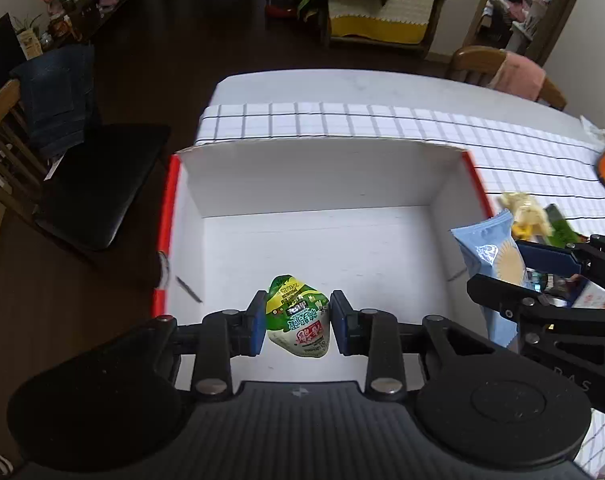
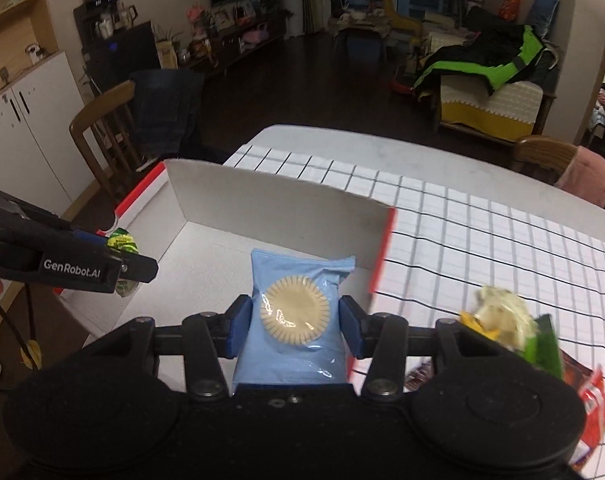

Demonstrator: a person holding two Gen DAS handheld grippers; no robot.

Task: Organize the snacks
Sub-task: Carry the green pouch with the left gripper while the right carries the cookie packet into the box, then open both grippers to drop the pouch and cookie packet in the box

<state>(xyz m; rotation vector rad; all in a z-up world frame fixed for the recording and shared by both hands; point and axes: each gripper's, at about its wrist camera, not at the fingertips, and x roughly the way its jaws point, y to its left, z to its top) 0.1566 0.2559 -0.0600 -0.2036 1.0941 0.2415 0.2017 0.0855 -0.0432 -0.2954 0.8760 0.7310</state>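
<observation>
Item 1: white box w/ red edge (image 1: pixel 302 248), open top, on desk (image 1: pixel 502 136) w/ grid cloth, far-left part.
Item 2: left hand-held gripper (image 1: pixel 298 322), pads clamped on green-white snack pouch (image 1: pixel 298 320), held over box interior.
Item 3: right hand-held gripper (image 2: pixel 292 326), gripping blue biscuit pack (image 2: pixel 294 316), above box's right near corner.
Item 4: loose snacks (image 2: pixel 502 320), on cloth right of box, blurred.

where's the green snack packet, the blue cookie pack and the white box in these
green snack packet (image 1: pixel 298 316), left wrist view, middle of its printed front
blue cookie pack (image 2: pixel 294 312), right wrist view, on the round cookie picture
white box (image 1: pixel 322 176), left wrist view, inner face of far wall
</observation>
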